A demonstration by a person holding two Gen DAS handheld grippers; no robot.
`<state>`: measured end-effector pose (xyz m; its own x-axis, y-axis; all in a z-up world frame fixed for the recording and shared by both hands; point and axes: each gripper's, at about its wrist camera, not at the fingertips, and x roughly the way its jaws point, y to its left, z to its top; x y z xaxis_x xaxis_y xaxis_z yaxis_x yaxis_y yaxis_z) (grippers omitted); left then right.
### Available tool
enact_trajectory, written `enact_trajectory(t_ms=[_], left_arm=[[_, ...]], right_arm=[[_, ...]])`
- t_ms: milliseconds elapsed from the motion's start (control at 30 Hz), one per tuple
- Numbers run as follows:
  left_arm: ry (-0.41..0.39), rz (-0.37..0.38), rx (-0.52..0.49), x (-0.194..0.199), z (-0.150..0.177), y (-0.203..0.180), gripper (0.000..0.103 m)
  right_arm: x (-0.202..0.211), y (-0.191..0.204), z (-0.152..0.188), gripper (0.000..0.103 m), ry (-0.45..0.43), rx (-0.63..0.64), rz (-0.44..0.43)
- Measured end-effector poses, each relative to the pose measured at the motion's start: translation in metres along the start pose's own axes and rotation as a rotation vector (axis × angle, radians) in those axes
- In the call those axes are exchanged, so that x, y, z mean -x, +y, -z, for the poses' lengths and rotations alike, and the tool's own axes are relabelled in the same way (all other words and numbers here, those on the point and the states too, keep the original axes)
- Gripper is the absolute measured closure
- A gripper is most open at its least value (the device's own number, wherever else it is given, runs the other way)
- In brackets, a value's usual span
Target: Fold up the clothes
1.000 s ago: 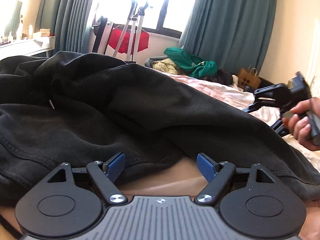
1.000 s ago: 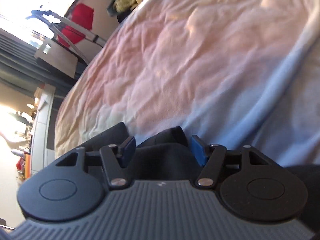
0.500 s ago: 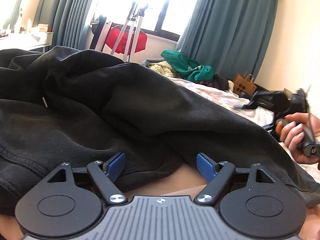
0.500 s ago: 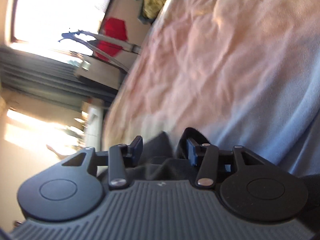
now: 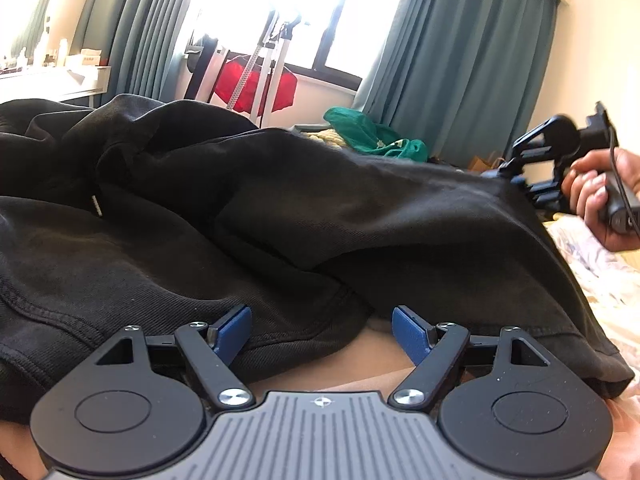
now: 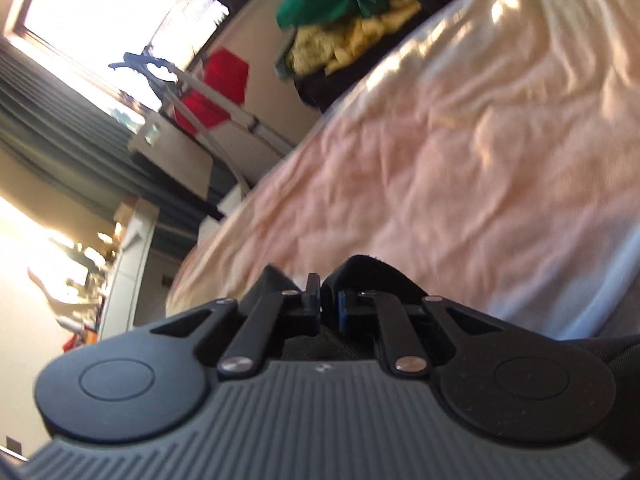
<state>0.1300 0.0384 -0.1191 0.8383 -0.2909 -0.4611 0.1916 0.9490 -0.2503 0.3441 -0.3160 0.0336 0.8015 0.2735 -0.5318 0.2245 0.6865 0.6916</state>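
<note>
Jaws on the right gripper (image 6: pixel 322 304): together, pinched on a fold of the black garment (image 6: pixel 368 276); dark cloth bulges out just past the tips. Right wrist view is tilted and blurred, so how deep the bite goes cannot be told.

Jaws on the left gripper (image 5: pixel 322 334): wide apart, blue pads (image 5: pixel 232 332) clear of cloth on their inner faces. Left pad sits just over the garment's ribbed hem; right pad is over bare bed sheet (image 5: pixel 380 356) beside the hem. Nothing held.

Black garment (image 5: pixel 280 216), seemingly a hoodie or sweatshirt: spread in heavy rumples across the bed, filling most of the left wrist view. Its far right edge is raised toward the right gripper (image 5: pixel 548 176), which the person's right hand (image 5: pixel 600 200) holds at the frame edge.

Beyond: pink-cream bed sheet (image 6: pixel 460 140), wrinkled; a pile of green and yellow clothes (image 6: pixel 344 8) at the far end of the bed; red cloth on a drying rack (image 5: pixel 256 84) by the window; teal curtains (image 5: pixel 460 72).

Step in hand, by my reading: gripping stage of a fold. One side taken, the other not yet.

Next move likely calls for:
- left jaws forward and down onto the hem, then closing
- enough bite to carry thick cloth
- both sides lifted evenly, or the rumples will fold in.
</note>
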Motion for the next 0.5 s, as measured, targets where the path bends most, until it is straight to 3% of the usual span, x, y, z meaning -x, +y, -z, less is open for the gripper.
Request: enact_trajectory(t_ms=[133,267,433,500], left_arm=[[-0.013,-0.003,0.024,0.004,0.000,0.004,0.025],[-0.010,-0.002,0.052,0.005,0.000,0.008,0.025],[-0.026,-0.002,0.063,0.008,-0.001,0.013,0.026],[-0.033,0.002,0.067,0.009,-0.002,0.015,0.026]], right_arm=[[0.009,-0.014,-0.027,0.094,-0.274,-0.046,0.000],[-0.010,-0.035,-0.054,0.094,-0.355,-0.044,0.059],[-0.016,-0.008,-0.100,0.094,-0.569,0.105,0.131],[-0.027,-0.002,-0.122,0.094,-0.598,0.153,0.194]])
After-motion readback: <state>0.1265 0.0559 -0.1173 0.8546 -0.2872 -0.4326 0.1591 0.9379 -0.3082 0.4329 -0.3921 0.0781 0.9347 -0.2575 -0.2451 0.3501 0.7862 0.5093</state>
